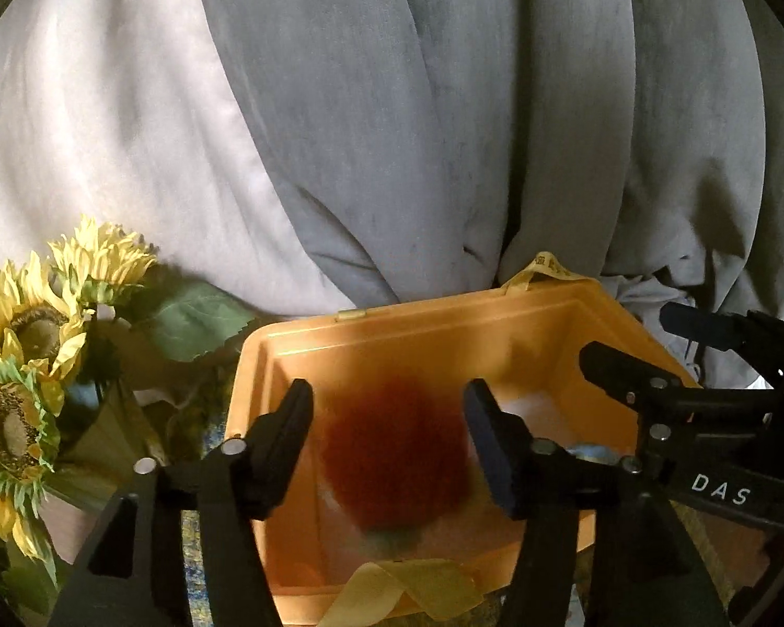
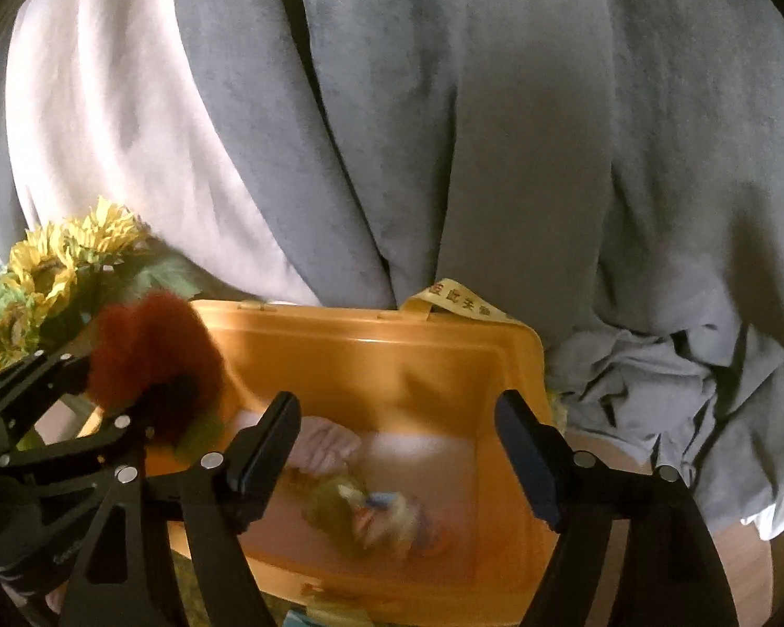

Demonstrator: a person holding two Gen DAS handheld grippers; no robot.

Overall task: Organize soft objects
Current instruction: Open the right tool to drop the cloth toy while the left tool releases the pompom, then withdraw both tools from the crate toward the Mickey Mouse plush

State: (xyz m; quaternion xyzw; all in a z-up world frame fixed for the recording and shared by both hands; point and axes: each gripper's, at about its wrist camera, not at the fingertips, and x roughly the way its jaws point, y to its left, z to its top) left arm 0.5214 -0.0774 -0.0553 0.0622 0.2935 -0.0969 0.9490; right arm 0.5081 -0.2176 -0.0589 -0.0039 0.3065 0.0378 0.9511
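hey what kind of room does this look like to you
Probably a home living space, not a lab: heavy grey curtains hang behind, artificial sunflowers stand at the left, and an orange plastic bin holds soft toys.

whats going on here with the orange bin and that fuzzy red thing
A person with a handheld gripper in each hand is putting soft items into an orange plastic bin. The left gripper is over the bin with a fuzzy red pompom-like toy between its open fingers; the blur leaves unclear whether it is gripped or falling. The right gripper is open and empty above the bin, where a multicoloured plush toy already lies. Artificial sunflowers stand to the left, grey curtains behind.
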